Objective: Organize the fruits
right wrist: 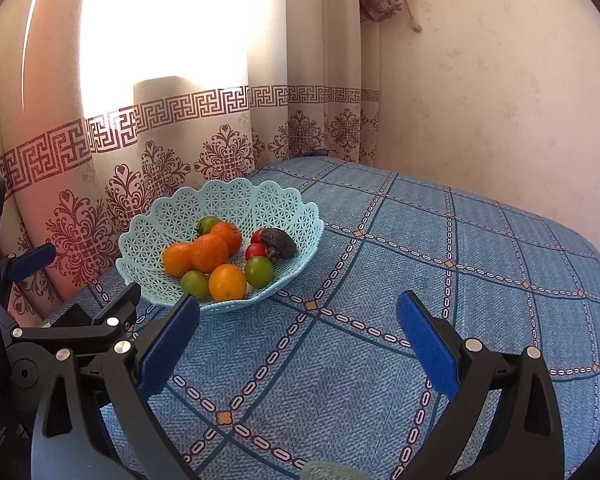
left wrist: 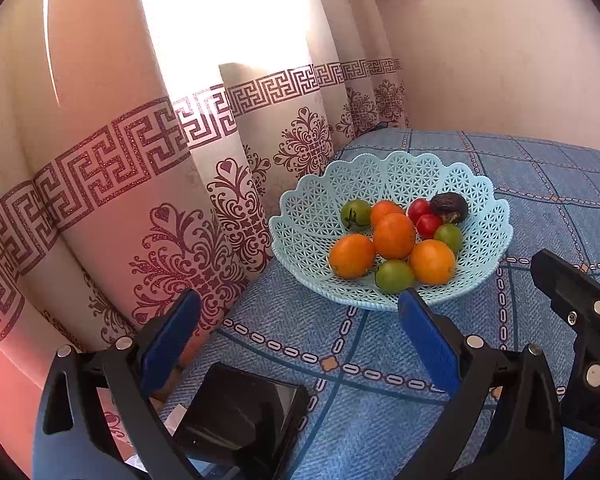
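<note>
A light blue lattice basket sits on the blue patterned tablecloth near the curtain. It holds several oranges, green tomatoes, two red tomatoes and a dark avocado. My left gripper is open and empty, hovering in front of the basket. My right gripper is open and empty too, over the cloth to the right of the basket. Each gripper shows at the edge of the other's view.
A dark phone-like object lies at the table's near left edge. A cream curtain with maroon patterns hangs behind the table, and a plain wall stands to the right. The tablecloth stretches right of the basket.
</note>
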{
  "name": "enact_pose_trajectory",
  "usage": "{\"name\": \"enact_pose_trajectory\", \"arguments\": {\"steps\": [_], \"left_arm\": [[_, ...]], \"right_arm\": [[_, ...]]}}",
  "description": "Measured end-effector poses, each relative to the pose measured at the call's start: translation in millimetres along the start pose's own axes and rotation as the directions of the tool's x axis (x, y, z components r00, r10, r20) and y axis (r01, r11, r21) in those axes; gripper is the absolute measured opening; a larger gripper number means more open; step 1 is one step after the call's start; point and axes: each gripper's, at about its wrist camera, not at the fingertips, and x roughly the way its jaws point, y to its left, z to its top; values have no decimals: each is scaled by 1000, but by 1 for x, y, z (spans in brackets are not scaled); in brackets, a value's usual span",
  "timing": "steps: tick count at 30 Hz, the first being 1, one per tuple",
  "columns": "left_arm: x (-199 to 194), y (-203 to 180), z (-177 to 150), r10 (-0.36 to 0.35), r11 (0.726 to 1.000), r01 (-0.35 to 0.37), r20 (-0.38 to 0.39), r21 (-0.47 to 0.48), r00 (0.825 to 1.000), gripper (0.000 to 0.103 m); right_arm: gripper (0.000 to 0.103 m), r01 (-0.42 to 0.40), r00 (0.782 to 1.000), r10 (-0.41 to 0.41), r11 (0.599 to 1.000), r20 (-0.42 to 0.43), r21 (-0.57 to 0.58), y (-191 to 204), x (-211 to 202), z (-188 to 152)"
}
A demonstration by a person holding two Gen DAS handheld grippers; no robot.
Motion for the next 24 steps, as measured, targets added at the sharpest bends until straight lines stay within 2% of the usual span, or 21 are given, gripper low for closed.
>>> {"name": "enact_pose_trajectory", "arguments": {"steps": [24], "left_arm": [[-1,-5,0,-5,1000,5,-6,10,1000,100]], "right_arm": [[98,24,1000,-24,1000,15,-5,-1,-2,-3]]}}
